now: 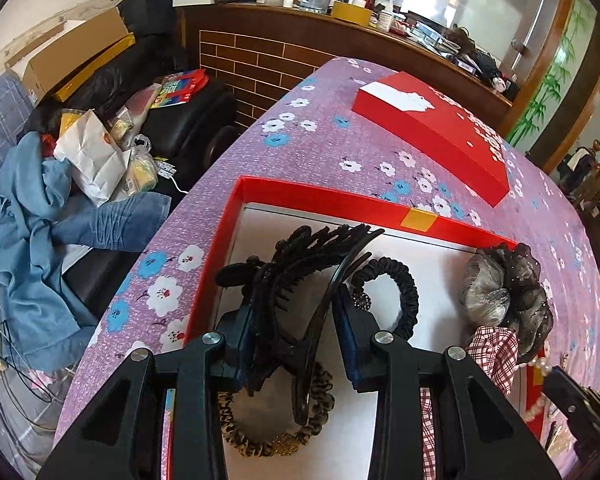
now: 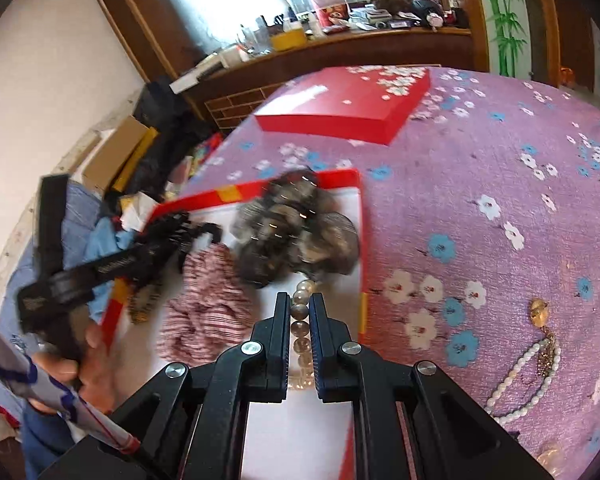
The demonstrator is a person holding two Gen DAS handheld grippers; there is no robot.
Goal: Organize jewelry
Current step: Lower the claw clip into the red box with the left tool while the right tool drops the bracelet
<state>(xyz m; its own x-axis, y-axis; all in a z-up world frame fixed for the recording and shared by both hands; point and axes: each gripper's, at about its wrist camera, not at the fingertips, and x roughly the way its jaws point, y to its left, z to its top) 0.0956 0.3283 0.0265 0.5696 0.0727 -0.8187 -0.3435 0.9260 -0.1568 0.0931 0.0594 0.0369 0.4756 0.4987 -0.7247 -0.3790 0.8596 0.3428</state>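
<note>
An open red box (image 1: pixel 324 196) with a white floor lies on the purple flowered tablecloth. My left gripper (image 1: pixel 296 304) is open over it, its jaws on either side of a black claw hair clip (image 1: pixel 300 264) that rests in the box. A black scrunchie (image 1: pixel 404 292), a leopard scrunchie (image 1: pixel 276 436), a grey-brown scrunchie (image 1: pixel 508 284) and a red-checked scrunchie (image 1: pixel 492 356) lie in the box. My right gripper (image 2: pixel 300 304) is shut on a pearl bracelet (image 2: pixel 302 320) above the box (image 2: pixel 362 240), near the grey-brown scrunchie (image 2: pixel 296 228).
The red box lid (image 1: pixel 440 128) lies farther back on the table; it also shows in the right wrist view (image 2: pixel 340 108). A white bead necklace (image 2: pixel 520 380) and a gold pendant (image 2: pixel 538 312) lie on the cloth to the right. A cluttered sofa (image 1: pixel 80 160) stands left of the table.
</note>
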